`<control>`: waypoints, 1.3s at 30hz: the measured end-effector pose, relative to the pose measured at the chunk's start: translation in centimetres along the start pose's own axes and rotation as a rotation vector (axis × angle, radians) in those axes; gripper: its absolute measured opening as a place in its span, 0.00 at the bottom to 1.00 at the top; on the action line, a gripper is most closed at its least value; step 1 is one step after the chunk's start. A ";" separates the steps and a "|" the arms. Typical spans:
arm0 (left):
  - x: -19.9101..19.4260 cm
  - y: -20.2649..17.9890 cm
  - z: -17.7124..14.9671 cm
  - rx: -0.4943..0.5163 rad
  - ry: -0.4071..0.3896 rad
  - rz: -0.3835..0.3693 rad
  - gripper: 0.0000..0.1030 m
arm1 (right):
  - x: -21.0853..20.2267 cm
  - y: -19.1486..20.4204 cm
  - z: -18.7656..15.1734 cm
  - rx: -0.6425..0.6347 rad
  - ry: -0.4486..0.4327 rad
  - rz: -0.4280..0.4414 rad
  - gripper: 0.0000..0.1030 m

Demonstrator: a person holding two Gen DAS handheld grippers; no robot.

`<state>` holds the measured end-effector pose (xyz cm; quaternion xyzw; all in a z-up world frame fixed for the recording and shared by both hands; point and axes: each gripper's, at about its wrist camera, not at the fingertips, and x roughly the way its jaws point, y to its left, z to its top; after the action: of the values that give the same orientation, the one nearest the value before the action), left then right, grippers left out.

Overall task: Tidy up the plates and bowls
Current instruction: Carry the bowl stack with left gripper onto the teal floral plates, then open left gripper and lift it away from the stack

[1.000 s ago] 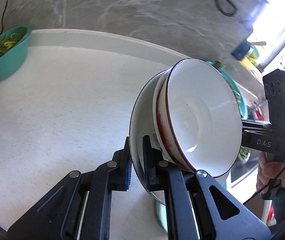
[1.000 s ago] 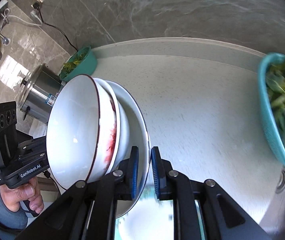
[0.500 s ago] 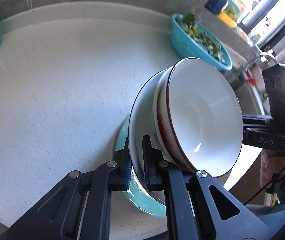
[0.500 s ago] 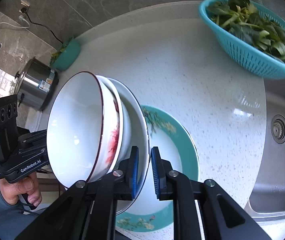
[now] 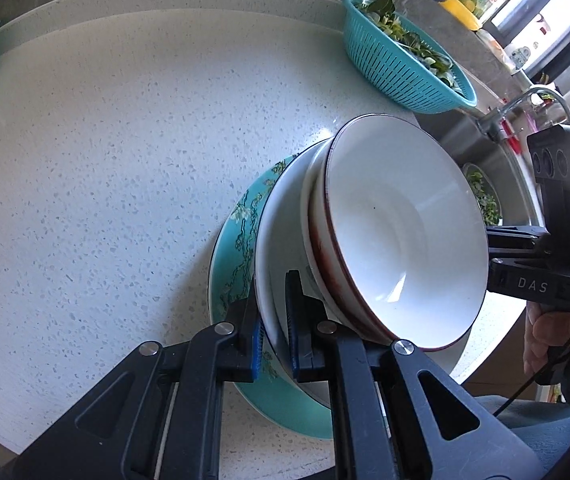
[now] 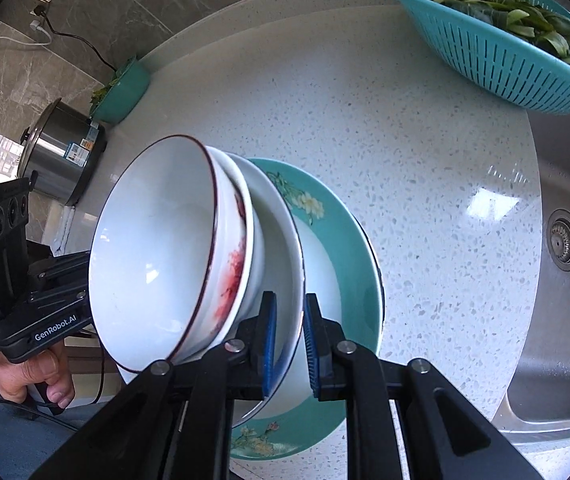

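A white plate (image 5: 271, 240) (image 6: 285, 240) carries two nested bowls: a red-patterned bowl (image 5: 318, 248) (image 6: 237, 268) and, inside it, a white bowl with a dark red rim (image 5: 405, 236) (image 6: 157, 248). My left gripper (image 5: 275, 332) is shut on one edge of the plate's rim. My right gripper (image 6: 288, 340) is shut on the opposite edge. The stack hangs low over a teal floral plate (image 5: 237, 248) (image 6: 345, 240) lying on the white speckled counter. I cannot tell whether the two plates touch.
A teal colander of greens (image 5: 405, 64) (image 6: 505, 40) stands at the counter's far right, beside the steel sink (image 6: 565, 280) and faucet (image 5: 525, 100). A teal bowl of greens (image 6: 121, 92) and a steel pot (image 6: 61, 152) sit at the far left.
Both grippers have carried the stack downward and across the counter. The teal floral plate, first out of sight, now lies directly under the stack. Both grips are unchanged.
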<state>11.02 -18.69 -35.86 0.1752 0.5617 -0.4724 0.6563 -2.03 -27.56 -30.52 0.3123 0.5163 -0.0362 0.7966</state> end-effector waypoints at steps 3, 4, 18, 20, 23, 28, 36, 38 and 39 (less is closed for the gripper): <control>0.1 -0.1 0.2 0.010 -0.001 0.003 0.07 | 0.2 0.2 0.0 -0.022 -0.003 -0.008 0.16; 0.1 -0.1 0.2 0.010 -0.001 0.003 0.07 | 0.2 0.2 0.0 -0.031 -0.003 -0.013 0.16; -3.5 0.3 -0.4 -0.019 -0.067 0.037 0.36 | -3.4 -0.7 -2.1 0.034 -0.059 -0.053 0.53; -5.1 0.2 -0.8 -0.033 -0.110 0.070 0.51 | -4.6 -1.0 -2.3 0.019 -0.066 -0.069 0.68; -7.9 -0.5 -2.0 -0.092 -0.203 0.113 0.82 | -6.7 -1.6 -2.0 -0.018 -0.097 -0.028 0.81; -10.4 -3.1 -4.3 -0.264 -0.323 0.315 1.00 | -8.8 -1.9 -1.1 -0.149 -0.119 0.015 1.00; -12.9 -10.5 -7.6 -0.434 -0.380 0.486 1.00 | -11.6 -0.4 -1.7 -0.351 -0.126 0.006 1.00; -13.6 -11.5 -8.0 -0.456 -0.405 0.450 1.00 | -12.0 0.1 -1.6 -0.362 -0.135 -0.007 1.00; -13.9 -12.2 -8.0 -0.469 -0.409 0.447 1.00 | -12.1 0.2 -1.6 -0.360 -0.140 -0.023 1.00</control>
<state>-2.42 -12.70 -22.11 0.0405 0.4601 -0.2014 0.8638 -8.86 -29.70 -20.61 0.1557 0.4613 0.0262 0.8731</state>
